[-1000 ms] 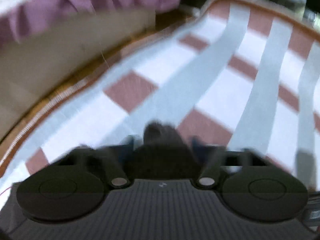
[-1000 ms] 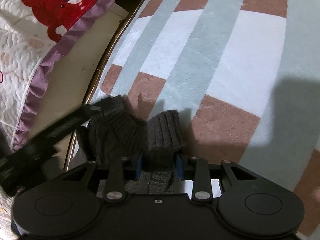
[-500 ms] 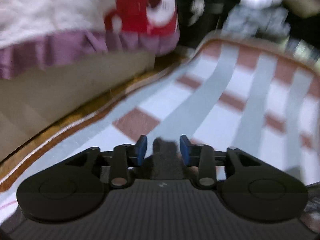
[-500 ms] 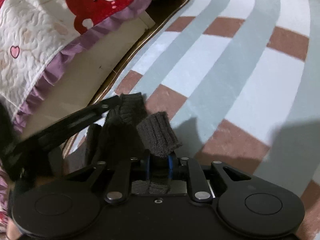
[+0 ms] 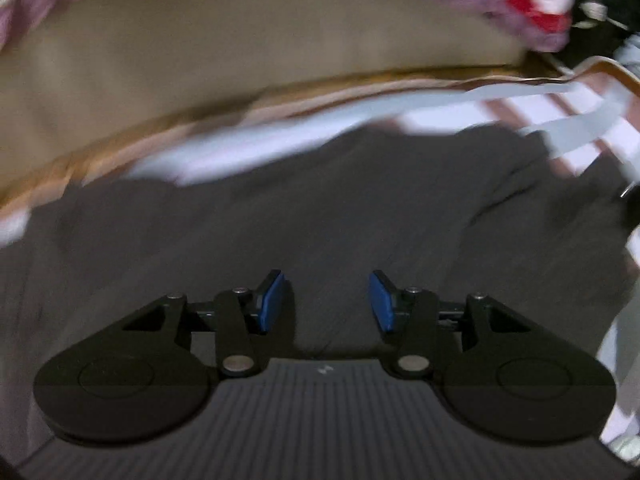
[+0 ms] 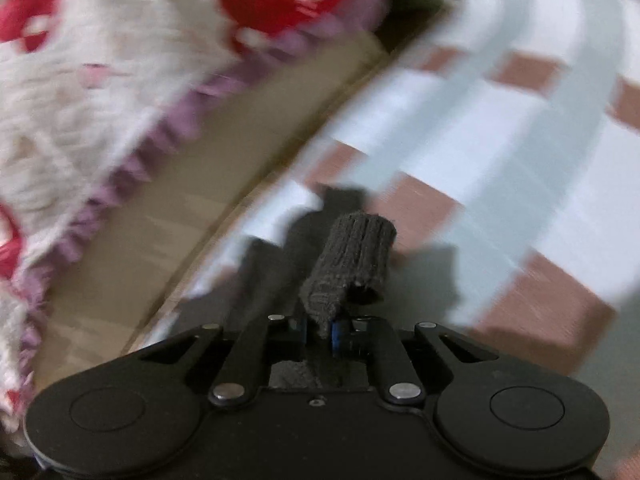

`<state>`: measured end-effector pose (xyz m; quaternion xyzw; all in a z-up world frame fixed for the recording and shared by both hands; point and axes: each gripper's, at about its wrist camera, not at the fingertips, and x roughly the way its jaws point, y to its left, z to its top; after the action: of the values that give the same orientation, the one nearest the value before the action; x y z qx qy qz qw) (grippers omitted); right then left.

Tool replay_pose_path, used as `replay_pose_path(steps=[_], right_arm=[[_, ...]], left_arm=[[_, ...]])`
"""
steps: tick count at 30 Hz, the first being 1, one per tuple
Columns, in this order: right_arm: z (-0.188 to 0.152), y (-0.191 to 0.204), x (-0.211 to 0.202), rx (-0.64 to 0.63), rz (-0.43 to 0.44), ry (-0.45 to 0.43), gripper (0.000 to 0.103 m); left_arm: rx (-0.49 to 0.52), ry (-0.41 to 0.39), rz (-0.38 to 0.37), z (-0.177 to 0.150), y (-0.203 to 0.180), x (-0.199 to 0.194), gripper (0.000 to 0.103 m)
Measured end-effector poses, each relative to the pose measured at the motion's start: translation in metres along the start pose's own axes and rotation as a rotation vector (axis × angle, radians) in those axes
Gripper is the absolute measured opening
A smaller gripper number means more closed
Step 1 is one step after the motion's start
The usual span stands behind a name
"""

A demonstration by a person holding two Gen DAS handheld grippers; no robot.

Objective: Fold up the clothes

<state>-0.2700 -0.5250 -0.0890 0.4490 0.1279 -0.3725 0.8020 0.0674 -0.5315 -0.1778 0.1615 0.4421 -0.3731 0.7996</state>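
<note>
Jaws just parted on left gripper [image 5: 326, 300], cuff released, now over dark garment [image 5: 320, 216]; right gripper [image 6: 320, 330] just clenched tighter on knit cuff [image 6: 352, 256].

No readable text, label or number anywhere.

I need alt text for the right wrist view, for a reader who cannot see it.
The right tongs pinch a dark grey ribbed knit cuff, jaws just closed tight on it, above a checked rug of white, grey and brown. A white quilt with purple frill lies left, blurred.
</note>
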Motion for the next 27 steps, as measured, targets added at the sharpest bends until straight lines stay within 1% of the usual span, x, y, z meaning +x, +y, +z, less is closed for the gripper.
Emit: replay_pose_path(steps=[2, 3, 5, 7, 9, 10, 12, 13, 15, 17, 18, 19, 20, 21, 22, 24, 25, 26, 27], right_arm=[[0.001, 0.026, -0.006, -0.075, 0.1, -0.033, 0.013], [0.0, 0.04, -0.008, -0.104, 0.151, -0.04, 0.013], [-0.005, 0.069, -0.01, -0.165, 0.248, -0.046, 0.012], [-0.015, 0.11, -0.013, -0.247, 0.326, -0.023, 0.012], [-0.03, 0.155, -0.019, -0.328, 0.396, -0.002, 0.012], [-0.04, 0.178, -0.02, -0.362, 0.431, 0.013, 0.012], [-0.071, 0.217, -0.02, -0.413, 0.505, 0.069, 0.012], [-0.086, 0.236, -0.02, -0.438, 0.542, 0.101, 0.012], [-0.122, 0.254, -0.003, -0.482, 0.53, 0.179, 0.012], [-0.158, 0.268, 0.018, -0.525, 0.499, 0.261, 0.011], [-0.176, 0.275, 0.028, -0.546, 0.484, 0.302, 0.011], [-0.191, 0.275, 0.039, -0.572, 0.435, 0.329, 0.012], [-0.204, 0.271, 0.05, -0.599, 0.37, 0.349, 0.012], [-0.214, 0.265, 0.06, -0.601, 0.331, 0.386, 0.015], [-0.22, 0.257, 0.065, -0.581, 0.326, 0.432, 0.018], [-0.217, 0.248, 0.06, -0.533, 0.366, 0.507, 0.028], [-0.215, 0.244, 0.057, -0.508, 0.389, 0.543, 0.029], [-0.208, 0.242, 0.044, -0.507, 0.414, 0.532, 0.031], [-0.198, 0.241, 0.027, -0.517, 0.439, 0.499, 0.038]], left_arm=[[0.0, 0.025, -0.042, -0.01, 0.015, 0.0, 0.047], [0.009, 0.034, -0.043, -0.014, 0.021, -0.007, 0.047], [0.031, 0.03, -0.011, -0.022, 0.032, -0.036, 0.048], [-0.005, -0.015, 0.008, -0.031, 0.051, -0.072, 0.051], [-0.061, -0.055, 0.047, -0.041, 0.074, -0.103, 0.053], [-0.09, -0.074, 0.081, -0.047, 0.087, -0.117, 0.053], [-0.145, -0.105, 0.16, -0.062, 0.111, -0.137, 0.053], [-0.172, -0.117, 0.183, -0.069, 0.122, -0.142, 0.053], [-0.209, -0.128, 0.18, -0.08, 0.142, -0.142, 0.053], [-0.2, -0.131, 0.162, -0.089, 0.157, -0.133, 0.054], [-0.193, -0.115, 0.16, -0.093, 0.165, -0.127, 0.054], [-0.197, -0.084, 0.165, -0.096, 0.172, -0.121, 0.054], [-0.212, -0.073, 0.157, -0.1, 0.178, -0.117, 0.054], [-0.231, -0.083, 0.135, -0.104, 0.182, -0.116, 0.054], [-0.253, -0.094, 0.096, -0.108, 0.186, -0.114, 0.054], [-0.302, -0.106, 0.01, -0.115, 0.189, -0.112, 0.054], [-0.317, -0.119, -0.03, -0.117, 0.19, -0.111, 0.054], [-0.318, -0.143, -0.066, -0.118, 0.189, -0.111, 0.054], [-0.313, -0.169, -0.093, -0.12, 0.187, -0.112, 0.055]])
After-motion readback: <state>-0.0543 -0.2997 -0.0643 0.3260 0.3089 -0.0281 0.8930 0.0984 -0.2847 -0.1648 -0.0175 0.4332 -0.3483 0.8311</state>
